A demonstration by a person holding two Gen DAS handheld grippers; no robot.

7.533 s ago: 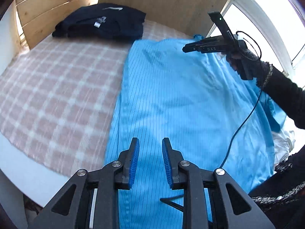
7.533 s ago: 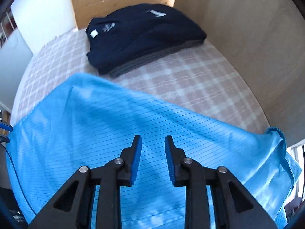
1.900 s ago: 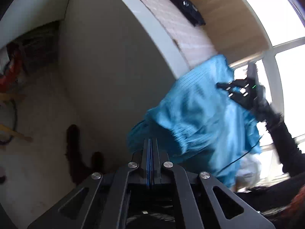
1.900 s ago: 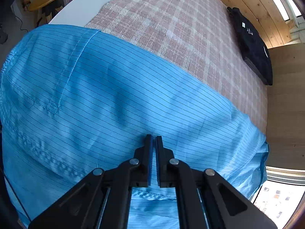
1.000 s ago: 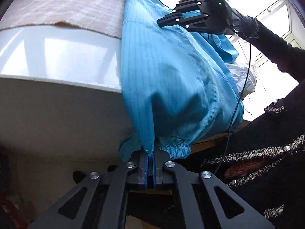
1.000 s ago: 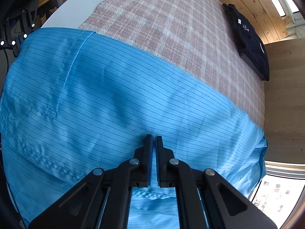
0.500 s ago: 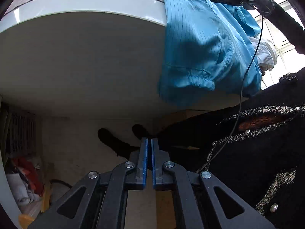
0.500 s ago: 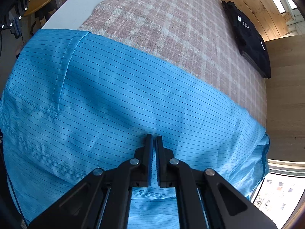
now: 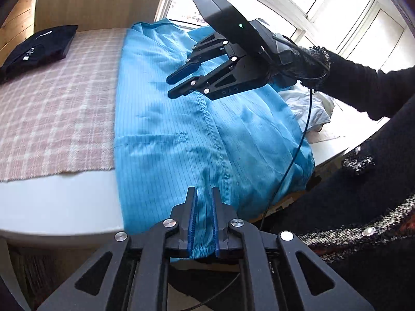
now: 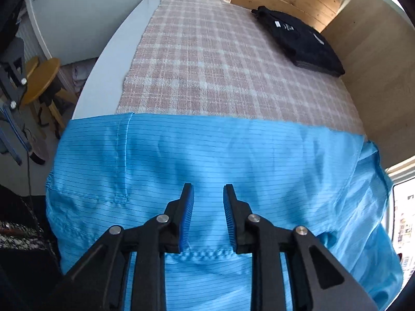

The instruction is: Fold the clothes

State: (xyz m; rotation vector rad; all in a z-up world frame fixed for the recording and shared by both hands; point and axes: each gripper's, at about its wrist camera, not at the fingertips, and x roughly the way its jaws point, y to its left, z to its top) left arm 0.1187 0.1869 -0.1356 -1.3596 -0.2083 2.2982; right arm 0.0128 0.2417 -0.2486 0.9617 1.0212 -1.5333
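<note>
While the blue striped garment lies spread across the white surface, one end draping over the near edge, both tools are above it. Left gripper: fingers a narrow gap apart, with the garment's gathered cuff between them at their base; no firm clamp can be told. Right gripper: fingers wide apart, holding nothing, hovering over the cloth near a stitched seam; contact cannot be told. Checked pink cloth: under the garment, covering the surface. Folded dark clothing: far corner, well apart from the garment. White fabric: bunched beside the garment's window side.
</note>
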